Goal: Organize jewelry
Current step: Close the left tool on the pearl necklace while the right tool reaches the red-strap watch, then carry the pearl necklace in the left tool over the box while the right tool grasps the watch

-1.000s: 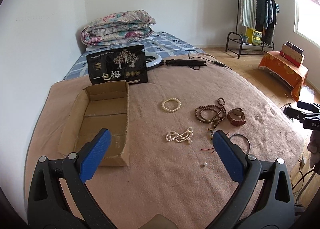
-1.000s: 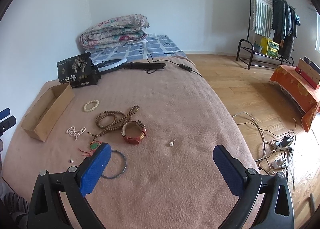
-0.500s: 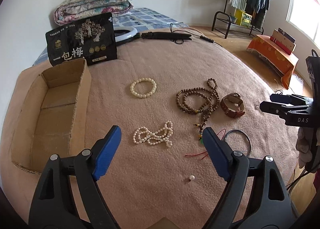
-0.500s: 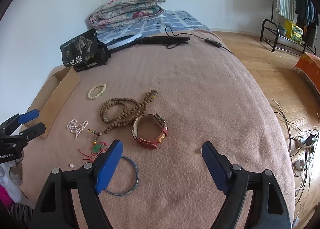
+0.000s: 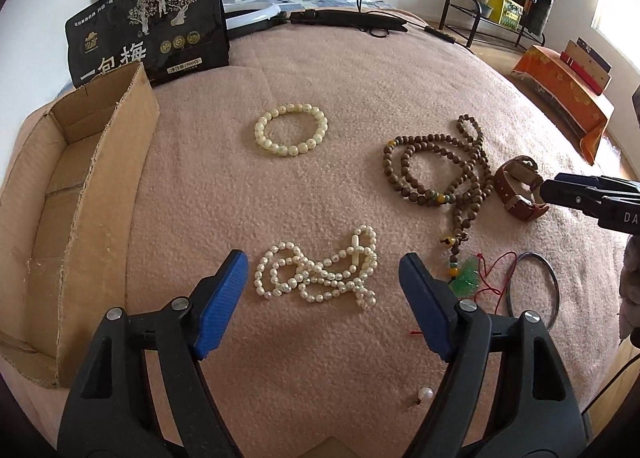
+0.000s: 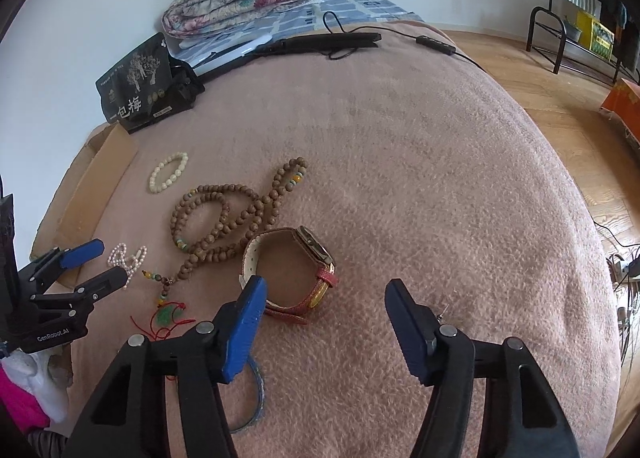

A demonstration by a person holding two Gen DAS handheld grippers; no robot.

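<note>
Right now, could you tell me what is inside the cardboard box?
The cardboard box shows only bare cardboard; no jewelry is visible. Its near wall hides part of the floor, so that strip cannot be checked.

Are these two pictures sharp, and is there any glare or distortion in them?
Left wrist view: pearl necklace sharp, window at the right edge overexposed, corners vignetted black. Right wrist view: watch crisp, strong fisheye bulge in the pink blanket, soft daylight with faint shadows.

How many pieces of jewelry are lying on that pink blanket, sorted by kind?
Pearl and white bead pieces: 2, the tangled pearl strand and the white bead bracelet
Brown wooden bead strands: 1
Watches: 1
Bangles: 1
Loose pearls: 1
Total: 6
</note>
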